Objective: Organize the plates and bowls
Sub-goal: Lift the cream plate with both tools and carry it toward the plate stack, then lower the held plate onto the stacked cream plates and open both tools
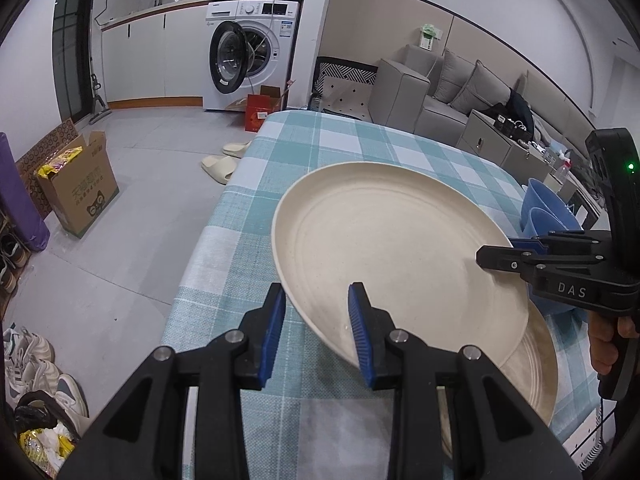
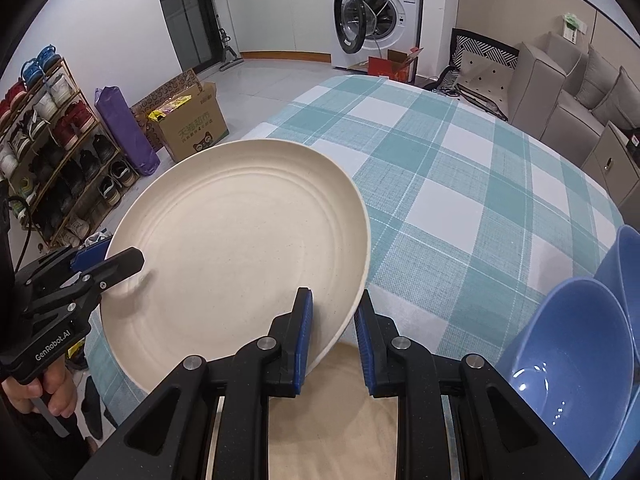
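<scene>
A cream plate (image 1: 400,248) (image 2: 240,248) is held tilted above the checked tablecloth (image 1: 360,140) (image 2: 460,168). My left gripper (image 1: 316,332) has its blue-padded jaws astride the plate's near rim, with a gap on the left pad. My right gripper (image 2: 332,336) straddles the opposite rim, its jaws close around the edge; it also shows in the left wrist view (image 1: 520,256). A second cream plate (image 1: 536,368) (image 2: 352,392) lies on the table under the lifted one. Two nested blue bowls (image 2: 580,352) (image 1: 548,216) stand on the table to the right.
The table's left edge drops to a tiled floor with slippers (image 1: 224,160), a cardboard box (image 1: 80,188) and a shoe rack (image 2: 52,152). A washing machine (image 1: 248,52) stands at the back, a grey sofa (image 1: 440,88) to the right.
</scene>
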Demonstrator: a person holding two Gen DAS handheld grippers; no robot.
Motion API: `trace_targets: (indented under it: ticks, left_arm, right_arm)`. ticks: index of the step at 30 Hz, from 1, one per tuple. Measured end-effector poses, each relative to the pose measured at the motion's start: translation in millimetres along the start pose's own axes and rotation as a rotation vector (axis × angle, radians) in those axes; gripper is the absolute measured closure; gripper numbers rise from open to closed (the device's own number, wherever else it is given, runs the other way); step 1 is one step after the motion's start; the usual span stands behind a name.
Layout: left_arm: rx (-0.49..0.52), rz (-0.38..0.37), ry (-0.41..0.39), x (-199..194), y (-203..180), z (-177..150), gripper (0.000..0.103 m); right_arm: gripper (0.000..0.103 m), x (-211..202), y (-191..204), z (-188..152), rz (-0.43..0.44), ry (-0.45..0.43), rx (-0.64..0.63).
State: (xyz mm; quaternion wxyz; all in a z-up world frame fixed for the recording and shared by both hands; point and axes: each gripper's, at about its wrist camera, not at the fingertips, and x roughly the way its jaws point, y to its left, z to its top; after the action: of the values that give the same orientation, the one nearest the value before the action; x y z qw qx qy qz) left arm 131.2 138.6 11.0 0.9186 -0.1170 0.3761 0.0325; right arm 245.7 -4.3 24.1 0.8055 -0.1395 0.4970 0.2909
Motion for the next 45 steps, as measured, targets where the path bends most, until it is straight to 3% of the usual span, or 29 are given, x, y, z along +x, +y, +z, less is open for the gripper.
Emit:
trace_targets:
  ticks: [24,45]
  left_arm:
    - [0.121,-0.044,-0.012,-20.4,-55.6,-9.1,0.072]
    - [0.195,-0.078,0.018,-31.5,-81.0,-26.5,0.072]
  right_arm:
    - [0.081,-52.2,-28.8,-49.1,-0.036,-0.039,0.059]
    - [0.081,-85.0,-34.4,-92.5,-0.063,-0.044,0.076]
